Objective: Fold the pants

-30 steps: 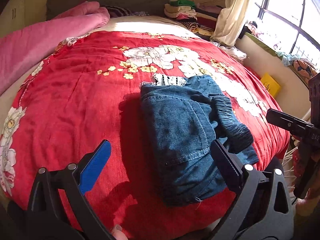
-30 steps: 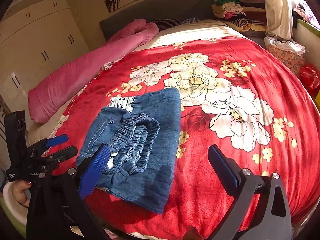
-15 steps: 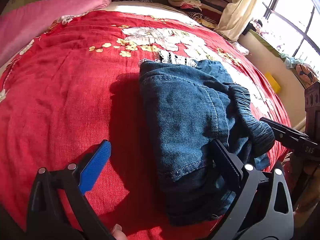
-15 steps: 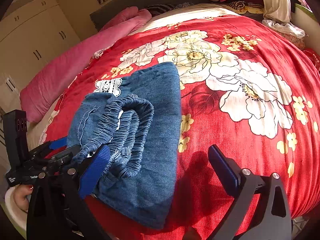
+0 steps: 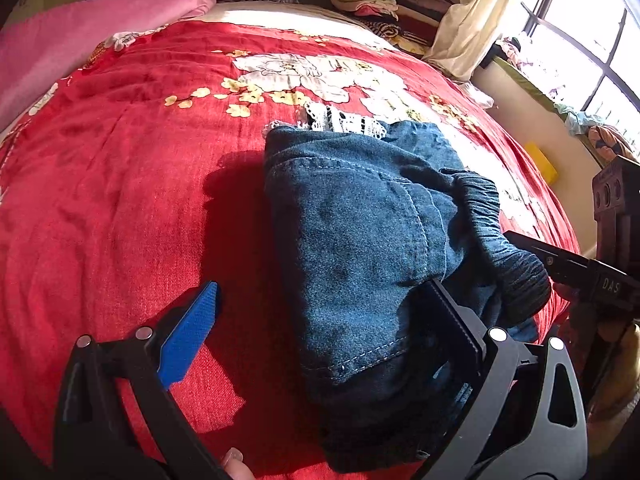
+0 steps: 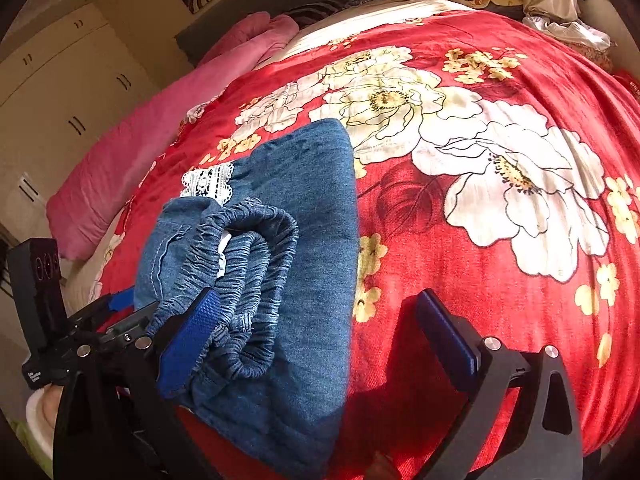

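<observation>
Left wrist view showed the denim pants (image 5: 360,248) lying as a compact folded bundle on the near part of the red floral bedspread (image 5: 120,200), right of that view's centre, with a scrap of white lace trim (image 5: 344,122) peeking out at the bundle's far edge. The elastic waistband (image 6: 248,248) sat bunched on top of the stack, towards its near side.

The left gripper (image 5: 324,304) stood wide open, its right finger touching or just over the near edge of the denim, gripping nothing. The right gripper (image 6: 320,312) was also spread wide, its left finger against the gathered waistband, with no cloth pinched.

Judging by the layers, the main folds appeared done. What seemed left was tidying the loose waistband or a last fold, then letting go. A pink quilt (image 6: 132,152) lay along the bed's far left side.
</observation>
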### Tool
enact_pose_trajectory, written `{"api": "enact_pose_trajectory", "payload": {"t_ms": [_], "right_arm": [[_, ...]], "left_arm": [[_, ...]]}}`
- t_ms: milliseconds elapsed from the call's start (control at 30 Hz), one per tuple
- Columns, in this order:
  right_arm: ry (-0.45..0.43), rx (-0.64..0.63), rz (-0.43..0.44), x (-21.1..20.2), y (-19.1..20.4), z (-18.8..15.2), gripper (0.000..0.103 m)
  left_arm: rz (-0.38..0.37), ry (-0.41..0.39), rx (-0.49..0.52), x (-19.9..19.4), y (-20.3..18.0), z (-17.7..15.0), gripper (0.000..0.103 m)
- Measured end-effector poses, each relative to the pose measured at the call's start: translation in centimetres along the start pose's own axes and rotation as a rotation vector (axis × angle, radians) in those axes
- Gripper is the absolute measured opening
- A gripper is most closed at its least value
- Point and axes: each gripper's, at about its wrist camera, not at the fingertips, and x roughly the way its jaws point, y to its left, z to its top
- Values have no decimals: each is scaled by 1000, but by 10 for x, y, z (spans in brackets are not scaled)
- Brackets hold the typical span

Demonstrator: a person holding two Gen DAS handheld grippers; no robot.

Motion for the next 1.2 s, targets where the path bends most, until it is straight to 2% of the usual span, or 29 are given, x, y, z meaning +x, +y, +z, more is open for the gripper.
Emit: {"api": "enact_pose_trajectory", "payload": {"t_ms": [233, 300, 367, 400, 467, 533, 600, 700, 733, 800, 867, 1033, 1200], "right_arm": [[13, 6, 47, 15, -1, 4, 97], [15, -1, 66, 17, 1, 4, 94], [22, -9, 88, 18, 4, 3, 80], [27, -7, 109, 19, 5, 2, 70], [30, 1, 137, 19, 6, -1, 63], [27, 14, 168, 19, 4, -2, 48], [25, 29, 203, 18, 5, -5, 39], [7, 11, 192, 15, 9, -7, 36], [4, 10, 188, 14, 11, -8, 35], [-7, -5, 167, 12, 15, -8, 34], [-20, -27, 143, 8, 21, -9, 32], [-53, -77, 90, -1, 34, -7, 28], [-89, -115, 67, -15, 41, -3, 26]], "left_arm": [[-1, 0, 8, 6, -1, 3, 93], [0, 1, 9, 8, -1, 3, 93], [0, 0, 11, 9, -1, 4, 93], [-1, -1, 11, 10, -2, 4, 93], [-2, 0, 15, 11, -2, 4, 93], [-8, -2, 17, 11, -3, 4, 93], [-23, 0, 15, 12, -4, 4, 93], [-56, 13, 26, 13, -8, 4, 69], [-69, 16, 34, 12, -11, 3, 59], [-70, 14, 48, 10, -15, 3, 50], [-85, 13, 37, 8, -14, 4, 37], [-98, -13, 37, -4, -18, 7, 24], [-104, -57, 58, -21, -28, 15, 22]]}}
